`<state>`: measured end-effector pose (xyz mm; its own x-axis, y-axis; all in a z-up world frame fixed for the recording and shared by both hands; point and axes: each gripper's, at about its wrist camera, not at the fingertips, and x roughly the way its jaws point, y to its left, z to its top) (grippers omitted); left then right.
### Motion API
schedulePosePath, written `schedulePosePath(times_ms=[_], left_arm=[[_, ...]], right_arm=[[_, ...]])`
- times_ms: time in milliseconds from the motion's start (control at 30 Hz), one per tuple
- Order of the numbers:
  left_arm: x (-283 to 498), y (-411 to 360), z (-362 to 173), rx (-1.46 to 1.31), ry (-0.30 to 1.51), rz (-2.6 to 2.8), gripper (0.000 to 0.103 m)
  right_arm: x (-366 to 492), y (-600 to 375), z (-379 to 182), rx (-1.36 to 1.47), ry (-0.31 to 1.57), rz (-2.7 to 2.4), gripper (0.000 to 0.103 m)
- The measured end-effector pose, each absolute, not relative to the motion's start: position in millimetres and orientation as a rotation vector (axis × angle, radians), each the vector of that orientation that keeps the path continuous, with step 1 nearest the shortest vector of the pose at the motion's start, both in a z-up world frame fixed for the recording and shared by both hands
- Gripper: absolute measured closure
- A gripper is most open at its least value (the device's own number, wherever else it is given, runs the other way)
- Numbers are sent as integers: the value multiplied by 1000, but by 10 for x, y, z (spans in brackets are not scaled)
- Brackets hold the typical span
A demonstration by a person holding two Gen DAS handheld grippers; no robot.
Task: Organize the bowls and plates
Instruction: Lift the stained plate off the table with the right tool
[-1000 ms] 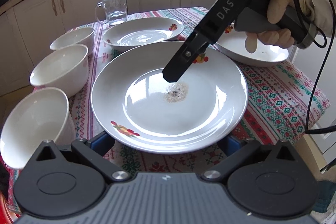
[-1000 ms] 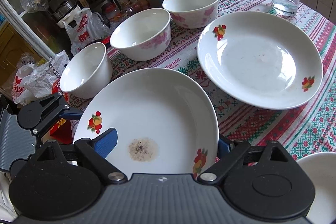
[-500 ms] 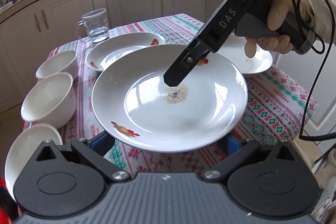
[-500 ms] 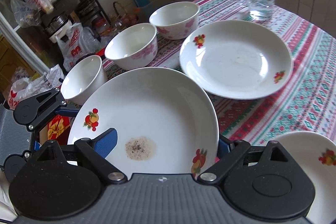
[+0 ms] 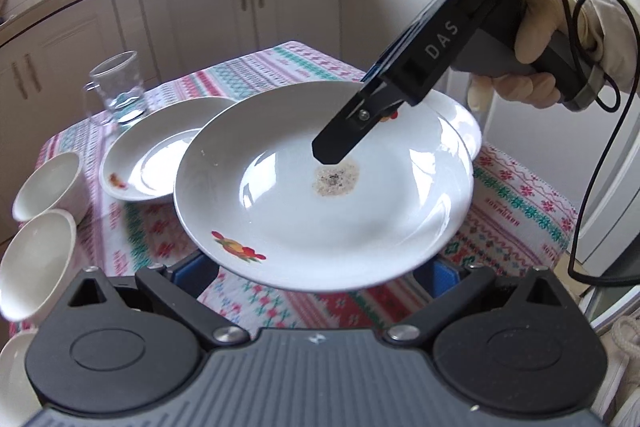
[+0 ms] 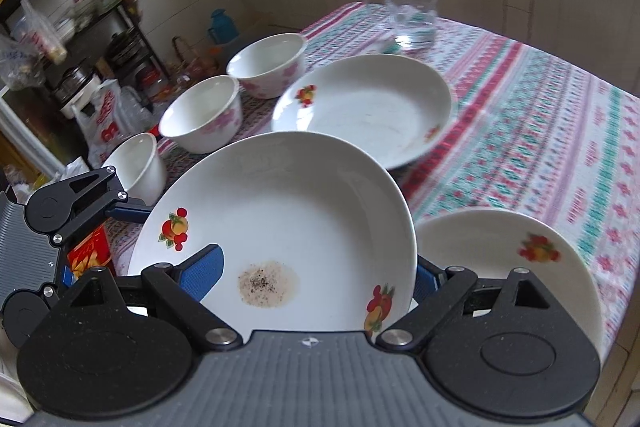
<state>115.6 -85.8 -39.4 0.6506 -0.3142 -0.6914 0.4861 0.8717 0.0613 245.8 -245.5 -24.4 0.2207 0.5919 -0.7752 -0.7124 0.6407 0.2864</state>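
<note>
Right gripper (image 6: 316,263) brackets the near rim of the soiled plate (image 5: 280,227). Its jaws are spread wide, with one finger lying over the plate's inner face and the other beneath the rim. It appears to bear on the plate, though pad contact underneath is hidden. Left gripper (image 5: 318,265) is also spread, with both fingers under the opposite rim as a cradle. The plate hangs clear above the bench (image 5: 520,219), slightly tilted.

Procedure for the stacking step, as judged from this layout:

1. Select a destination. The far plate (image 6: 368,107) and the near plate (image 6: 500,259) both lie flat on the bench and match the carried one.
2. Move both grippers together, since uneven travel would twist the plate off its cradle.
3. Pass well clear of the three bowls (image 6: 200,115) along the bench edge and of the glass mug (image 6: 412,11).
4. Level the plate before lowering it, centre it rim over rim, then draw the lower fingers out sideways.
5. Hold the plate level enough that the peppery residue (image 6: 266,283) at its centre stays put.
</note>
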Motion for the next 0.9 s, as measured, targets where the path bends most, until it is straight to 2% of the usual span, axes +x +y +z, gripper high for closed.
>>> schedulePosePath(times_ms=[900], left_arm=[[1649, -1451, -482, 330, 750, -621, 1]], right_arm=[[2591, -3358, -453, 2, 1006, 729, 6]])
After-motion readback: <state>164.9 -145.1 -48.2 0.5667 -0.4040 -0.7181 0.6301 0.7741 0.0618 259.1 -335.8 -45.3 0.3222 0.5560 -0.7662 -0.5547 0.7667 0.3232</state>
